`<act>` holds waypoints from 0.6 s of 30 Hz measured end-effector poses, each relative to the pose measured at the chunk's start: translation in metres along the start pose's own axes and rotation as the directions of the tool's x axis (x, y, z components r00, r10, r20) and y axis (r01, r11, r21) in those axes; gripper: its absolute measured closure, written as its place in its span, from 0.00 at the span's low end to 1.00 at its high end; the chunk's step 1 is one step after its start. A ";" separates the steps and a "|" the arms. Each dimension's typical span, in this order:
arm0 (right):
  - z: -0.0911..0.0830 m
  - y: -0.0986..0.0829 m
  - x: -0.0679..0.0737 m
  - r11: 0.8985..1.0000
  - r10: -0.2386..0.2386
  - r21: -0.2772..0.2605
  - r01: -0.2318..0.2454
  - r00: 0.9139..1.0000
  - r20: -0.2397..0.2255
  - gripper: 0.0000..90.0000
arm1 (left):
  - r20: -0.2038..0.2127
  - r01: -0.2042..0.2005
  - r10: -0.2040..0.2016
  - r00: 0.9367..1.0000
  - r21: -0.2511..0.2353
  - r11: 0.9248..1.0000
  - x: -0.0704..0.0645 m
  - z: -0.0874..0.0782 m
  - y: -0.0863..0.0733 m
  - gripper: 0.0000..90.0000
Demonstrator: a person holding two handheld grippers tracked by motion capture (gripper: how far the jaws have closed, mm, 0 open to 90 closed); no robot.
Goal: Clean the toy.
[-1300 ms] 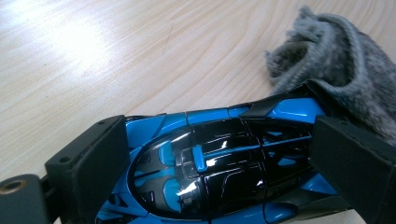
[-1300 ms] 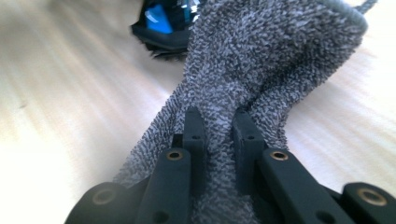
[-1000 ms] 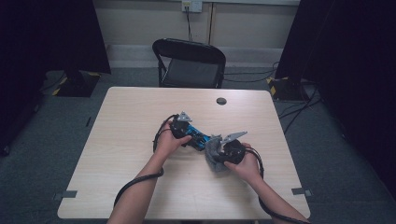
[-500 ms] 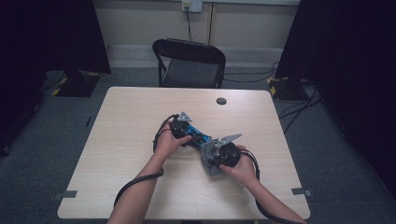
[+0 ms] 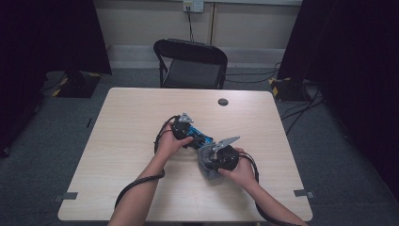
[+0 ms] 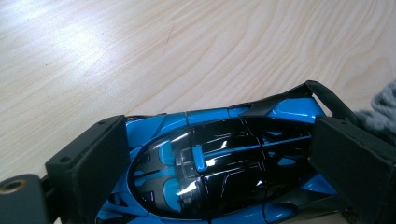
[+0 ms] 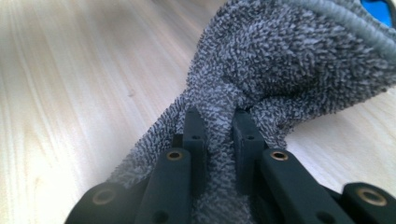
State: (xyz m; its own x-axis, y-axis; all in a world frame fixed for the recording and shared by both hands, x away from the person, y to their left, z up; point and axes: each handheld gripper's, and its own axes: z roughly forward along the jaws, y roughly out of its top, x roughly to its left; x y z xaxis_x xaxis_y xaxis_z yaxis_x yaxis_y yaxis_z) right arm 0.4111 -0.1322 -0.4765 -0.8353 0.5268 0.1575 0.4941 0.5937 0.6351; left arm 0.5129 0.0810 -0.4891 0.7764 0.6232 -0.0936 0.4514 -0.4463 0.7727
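Clamped in my left claw (image 6: 215, 172) is the blue and black toy car (image 6: 219, 163), jaws pressing both its flanks, near the table's (image 5: 127, 117) middle. Just beside it, toward the near right corner, my right claw (image 7: 218, 126) pinches a bunched grey cloth (image 7: 280, 60) touching the car.
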 end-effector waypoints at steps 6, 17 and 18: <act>0.002 0.001 0.008 1.000 -0.024 -0.003 0.024 0.999 -0.024 0.88 | 0.002 0.002 -0.002 1.000 -0.006 1.000 0.000 0.000 0.000 0.05; -0.007 0.007 0.021 0.997 -0.068 -0.034 0.065 0.993 -0.099 0.88 | 0.003 -0.006 0.006 1.000 -0.006 1.000 0.000 0.000 -0.001 0.05; -0.009 0.007 0.022 0.997 -0.077 -0.036 0.074 0.992 -0.096 0.88 | 0.002 -0.007 0.007 1.000 -0.007 1.000 0.000 0.000 -0.001 0.05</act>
State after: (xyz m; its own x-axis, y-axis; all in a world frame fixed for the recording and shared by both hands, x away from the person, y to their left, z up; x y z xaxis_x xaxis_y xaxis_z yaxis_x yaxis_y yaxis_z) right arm 0.3944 -0.1221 -0.4614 -0.8901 0.4188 0.1800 0.4222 0.6087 0.6717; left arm 0.5127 0.0813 -0.4899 0.7806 0.6186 -0.0894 0.4426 -0.4460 0.7780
